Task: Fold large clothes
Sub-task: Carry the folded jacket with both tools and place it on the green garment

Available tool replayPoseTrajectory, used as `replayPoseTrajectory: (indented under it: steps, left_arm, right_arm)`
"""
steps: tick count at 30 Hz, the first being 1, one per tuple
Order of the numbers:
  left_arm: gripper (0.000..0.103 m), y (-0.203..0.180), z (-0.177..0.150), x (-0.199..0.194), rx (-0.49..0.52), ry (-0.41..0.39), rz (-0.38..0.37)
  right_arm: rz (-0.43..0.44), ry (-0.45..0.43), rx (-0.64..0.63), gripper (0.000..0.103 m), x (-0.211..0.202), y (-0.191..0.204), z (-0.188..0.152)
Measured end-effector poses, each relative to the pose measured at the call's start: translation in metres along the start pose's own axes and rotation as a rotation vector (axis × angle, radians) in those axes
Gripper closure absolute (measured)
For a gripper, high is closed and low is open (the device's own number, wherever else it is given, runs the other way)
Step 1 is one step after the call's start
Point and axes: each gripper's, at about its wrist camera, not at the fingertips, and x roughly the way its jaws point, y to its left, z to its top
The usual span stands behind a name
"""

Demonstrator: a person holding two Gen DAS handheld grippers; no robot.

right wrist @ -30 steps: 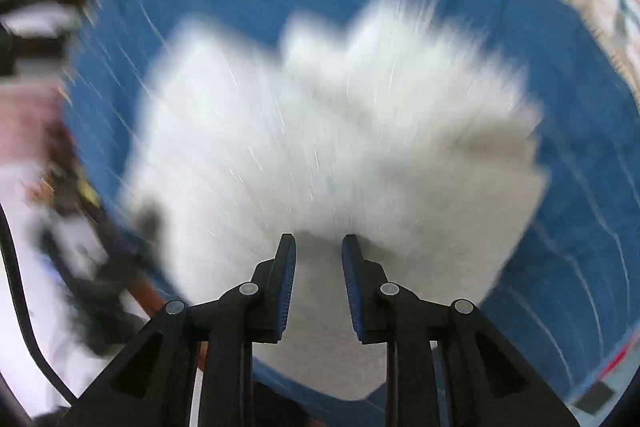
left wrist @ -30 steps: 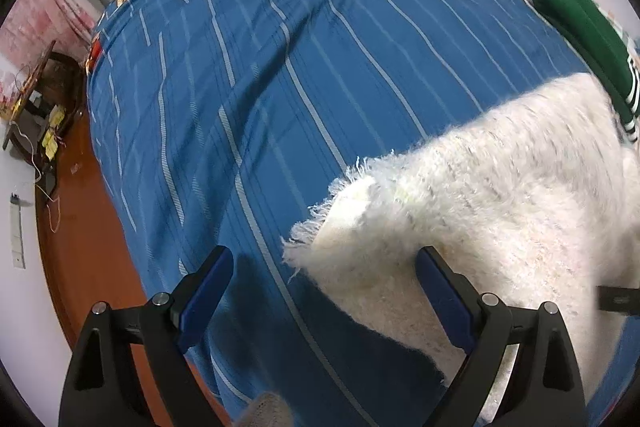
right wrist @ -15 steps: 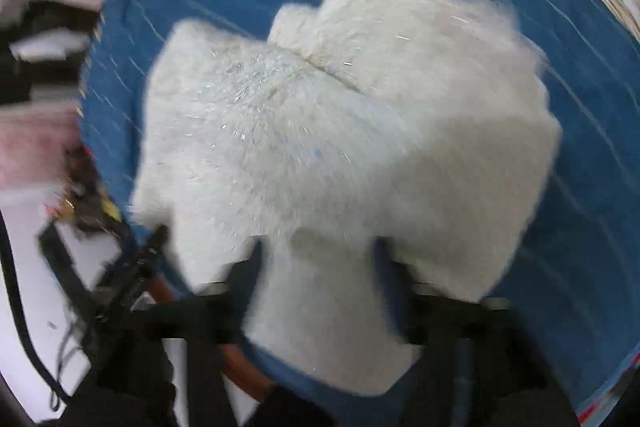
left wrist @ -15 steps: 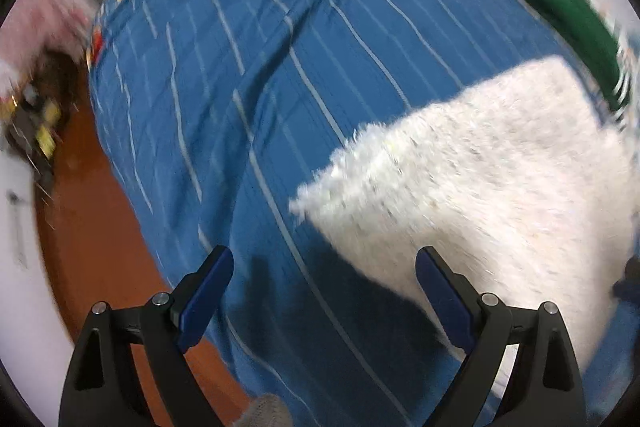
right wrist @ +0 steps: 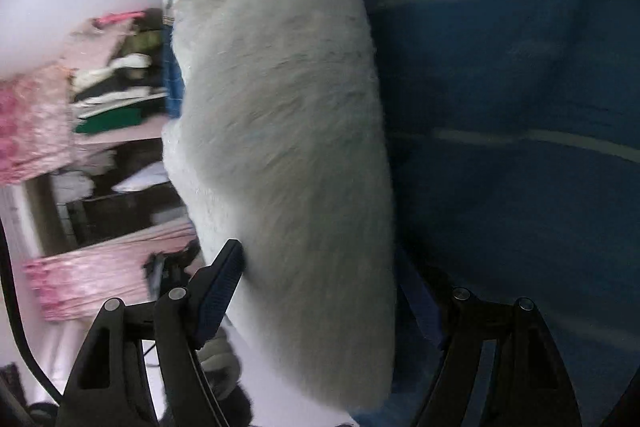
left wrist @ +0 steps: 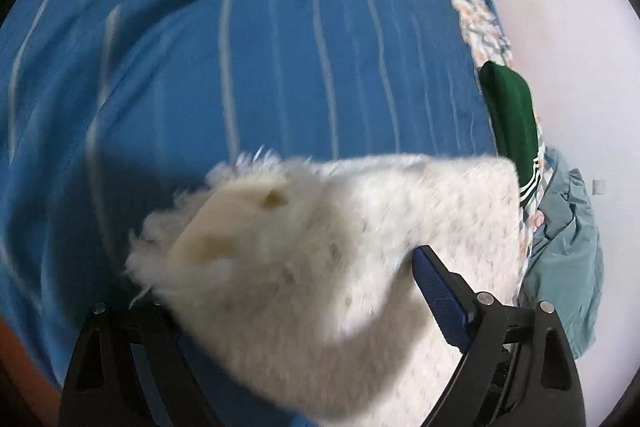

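A white fluffy garment (left wrist: pixel 340 247) lies folded on the blue striped bed cover (left wrist: pixel 240 47). In the left wrist view its near edge fills the space between the wide-apart fingers of my left gripper (left wrist: pixel 304 307), and its left finger is hidden under the fluff. In the right wrist view the garment (right wrist: pixel 288 147) stands as a thick fuzzy mass between the spread fingers of my right gripper (right wrist: pixel 328 291). Both grippers are open, with the fabric between the jaws but not clamped.
A folded dark green garment with white stripes (left wrist: pixel 512 115) and a grey-blue cloth (left wrist: pixel 568 267) lie by the white wall at the bed's right edge. In the right wrist view, shelves of folded clothes (right wrist: pixel 112 87) and pink fabric (right wrist: pixel 28 131) stand left.
The right gripper has opened wide and swung around the garment. The left gripper has moved forward and right, so that the garment's edge now lies between its fingers.
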Motion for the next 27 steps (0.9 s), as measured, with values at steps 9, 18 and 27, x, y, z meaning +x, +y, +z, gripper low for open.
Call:
replayPoseTrajectory:
  steps: [9,18,27]
  left_arm:
    - [0.085,-0.025,0.013,-0.016,0.105,-0.079,0.048]
    - [0.086,-0.094,0.04,-0.064,0.196,-0.133,0.031]
    - [0.086,-0.234,0.105,-0.045,0.285,-0.149,-0.08]
  right_arm:
    - [0.153,0.068,-0.062,0.039,0.091,0.025,0.036]
    - [0.308,0.078,-0.127,0.045,0.055,0.095,0.059]
    - [0.335,0.01,-0.135,0.045,0.004,0.192,0.157]
